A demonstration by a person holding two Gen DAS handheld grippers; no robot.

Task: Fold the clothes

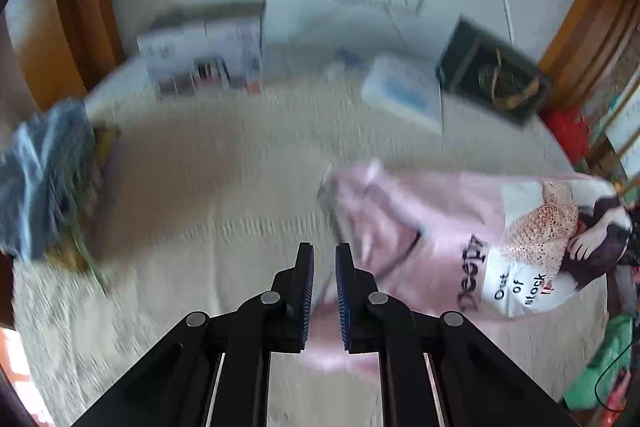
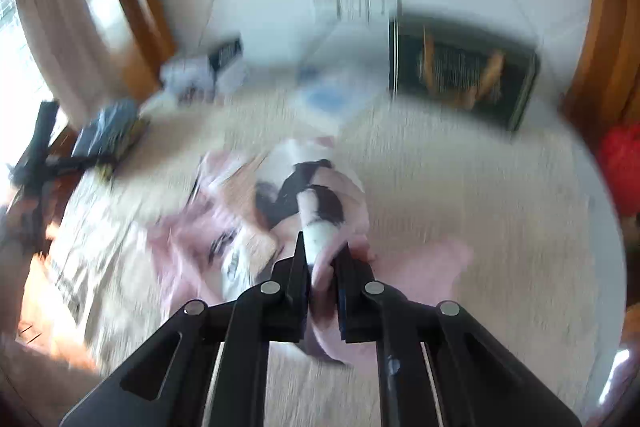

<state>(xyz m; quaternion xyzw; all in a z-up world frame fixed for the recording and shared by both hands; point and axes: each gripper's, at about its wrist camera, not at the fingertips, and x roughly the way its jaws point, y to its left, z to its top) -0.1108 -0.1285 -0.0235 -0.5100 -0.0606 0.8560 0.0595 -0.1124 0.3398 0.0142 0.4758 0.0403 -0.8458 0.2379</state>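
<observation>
On the beige bedspread (image 1: 240, 187) w/ the pink shirt (image 1: 440, 227): our right gripper (image 2: 323, 259) pinches a bunched fold, left gripper (image 1: 322, 259) hangs w/ jaws narrowly apart, nothing between.

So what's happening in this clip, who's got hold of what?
A person with a gripper in each hand is folding a pink printed shirt on a beige textured surface. The right gripper is shut on a bunched part of the shirt. The left gripper has a narrow gap between its jaws, over the shirt's edge; blur hides whether it grips cloth. The shirt lies crumpled, not yet folded. A bluish garment sits off to the left.
</observation>
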